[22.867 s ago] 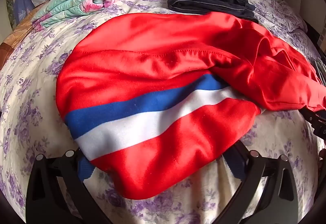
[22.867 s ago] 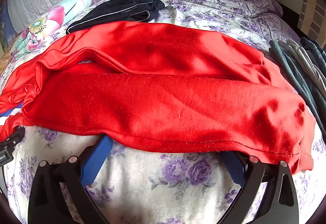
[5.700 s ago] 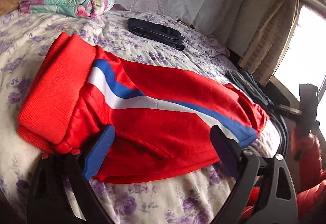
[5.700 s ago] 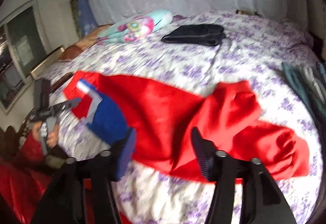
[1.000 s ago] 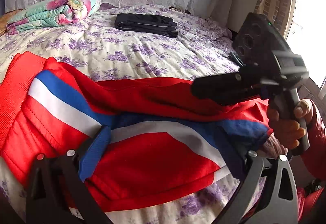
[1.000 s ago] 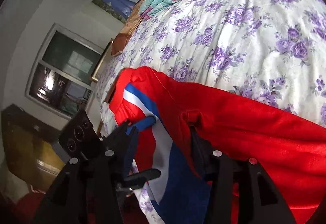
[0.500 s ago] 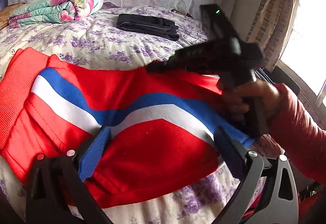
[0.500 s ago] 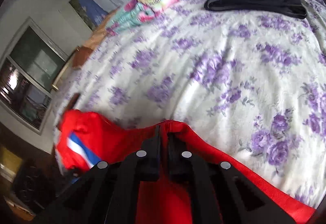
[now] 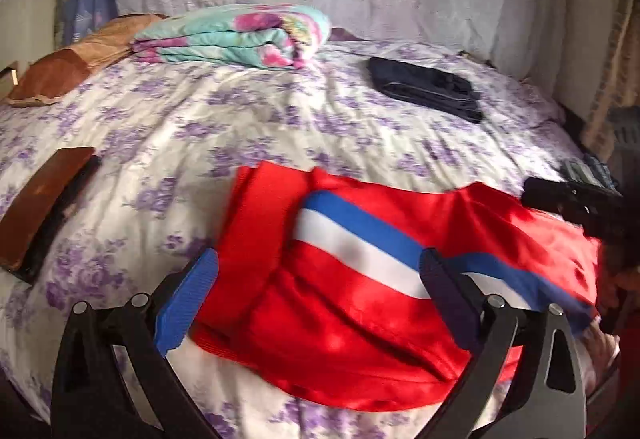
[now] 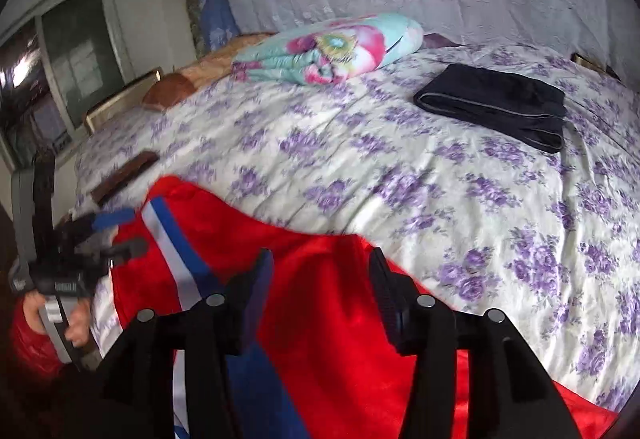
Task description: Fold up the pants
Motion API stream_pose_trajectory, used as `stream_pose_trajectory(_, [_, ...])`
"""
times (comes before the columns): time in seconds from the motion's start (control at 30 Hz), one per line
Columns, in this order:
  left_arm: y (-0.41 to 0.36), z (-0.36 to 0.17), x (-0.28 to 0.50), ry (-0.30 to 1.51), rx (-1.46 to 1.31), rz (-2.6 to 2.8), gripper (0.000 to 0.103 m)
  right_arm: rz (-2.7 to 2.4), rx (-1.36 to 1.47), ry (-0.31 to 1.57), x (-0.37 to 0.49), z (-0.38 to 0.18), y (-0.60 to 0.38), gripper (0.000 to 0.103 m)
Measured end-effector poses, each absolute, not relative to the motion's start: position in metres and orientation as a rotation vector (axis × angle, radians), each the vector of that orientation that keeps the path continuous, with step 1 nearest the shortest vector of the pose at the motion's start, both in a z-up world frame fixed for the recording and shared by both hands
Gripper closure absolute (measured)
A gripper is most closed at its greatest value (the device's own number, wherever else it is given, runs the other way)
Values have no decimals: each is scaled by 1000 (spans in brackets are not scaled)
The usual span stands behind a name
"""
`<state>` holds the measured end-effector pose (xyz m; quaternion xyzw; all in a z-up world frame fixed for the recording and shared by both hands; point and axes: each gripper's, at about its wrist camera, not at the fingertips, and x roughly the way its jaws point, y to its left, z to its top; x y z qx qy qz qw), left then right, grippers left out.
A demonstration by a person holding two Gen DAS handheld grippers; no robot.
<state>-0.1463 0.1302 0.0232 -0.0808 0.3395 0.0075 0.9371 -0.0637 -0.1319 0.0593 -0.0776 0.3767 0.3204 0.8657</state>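
The red pants [image 9: 352,291] with a blue and white stripe lie folded near the front edge of the bed; they also show in the right wrist view [image 10: 320,311]. My left gripper [image 9: 316,299] is open and empty, hovering over the waistband end. My right gripper [image 10: 320,291] is open and empty above the red cloth. The right gripper shows at the right edge of the left wrist view [image 9: 576,203]. The left gripper shows at the left of the right wrist view [image 10: 116,231], with its fingers apart.
The bed has a purple-flowered sheet [image 10: 440,167]. A folded dark garment [image 9: 424,87] [image 10: 496,103] and a rolled floral blanket [image 9: 236,35] [image 10: 332,47] lie at the back. A brown flat object [image 9: 44,211] lies at the left. More clothes [image 9: 588,171] lie at the far right.
My right gripper has opened and let go of the red cloth, then drawn back. My left gripper has swung left and back, so the pants now sit lower right in its view.
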Motion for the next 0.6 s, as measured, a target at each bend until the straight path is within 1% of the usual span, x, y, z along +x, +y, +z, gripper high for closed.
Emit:
stream_pose_trajectory(0.03, [135, 22, -147, 703, -191, 28, 5, 647, -224, 825, -63, 42, -125, 50])
stream_pose_trajectory(0.07, [144, 21, -150, 702, -242, 14, 5, 624, -260, 868, -58, 24, -121, 47])
stream_pose_trajectory(0.1, [154, 20, -155, 699, -309, -9, 5, 631, -236, 882, -55, 15, -126, 47])
stream_pose_trajectory(0.17, [178, 17, -161, 711, -393, 2, 5, 635, -137, 876, -47, 23, -141, 47])
stream_pose_trajectory(0.23, [197, 12, -167, 724, -488, -16, 5, 666, -73, 889, -44, 17, -150, 45])
stream_pose_trajectory(0.27, [201, 11, -170, 721, -526, -33, 5, 692, -38, 885, -45, 18, -153, 41])
stream_pose_trajectory(0.3, [200, 13, -171, 723, -544, -36, 5, 718, -5, 887, -43, 19, -157, 33])
stream_pose_trajectory(0.37, [190, 14, -166, 745, -534, -68, 5, 776, 55, 898, -41, 18, -161, 29])
stream_pose_trajectory(0.5, [159, 12, -156, 755, -468, -73, 5, 778, 47, 892, -44, 20, -158, 27])
stream_pose_trajectory(0.6, [148, 6, -142, 719, -422, -90, 5, 783, 49, 892, -44, 20, -159, 26])
